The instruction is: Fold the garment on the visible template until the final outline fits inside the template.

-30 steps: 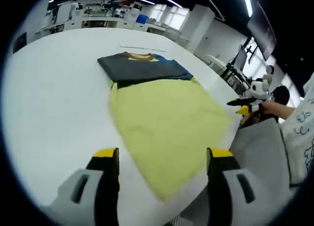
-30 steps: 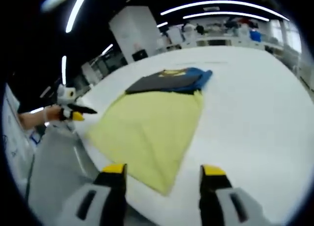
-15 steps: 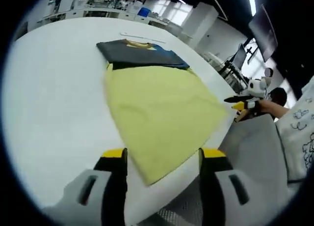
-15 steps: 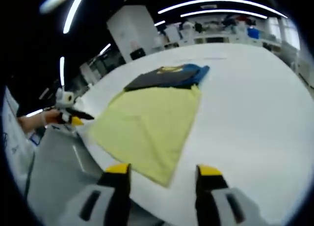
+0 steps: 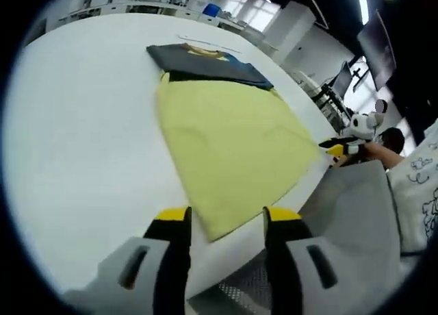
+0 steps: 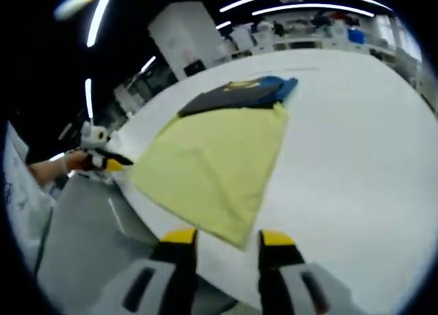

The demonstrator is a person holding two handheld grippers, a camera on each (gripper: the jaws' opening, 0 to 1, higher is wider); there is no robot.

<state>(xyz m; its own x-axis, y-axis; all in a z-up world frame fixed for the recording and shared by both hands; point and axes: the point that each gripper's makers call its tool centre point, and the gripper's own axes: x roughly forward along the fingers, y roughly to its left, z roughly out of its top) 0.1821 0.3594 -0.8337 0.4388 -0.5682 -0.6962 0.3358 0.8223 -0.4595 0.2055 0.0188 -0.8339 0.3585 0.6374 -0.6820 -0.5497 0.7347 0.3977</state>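
The left gripper (image 5: 224,222) hangs with jaws apart, gripping nothing, its tips flanking the near corner of the flat pale-yellow cloth template (image 5: 229,140); beyond that lies the folded dark-grey and blue garment (image 5: 205,61) on the white table (image 5: 75,137); the right gripper (image 6: 220,237) likewise stands released, straddling the template's other near corner.
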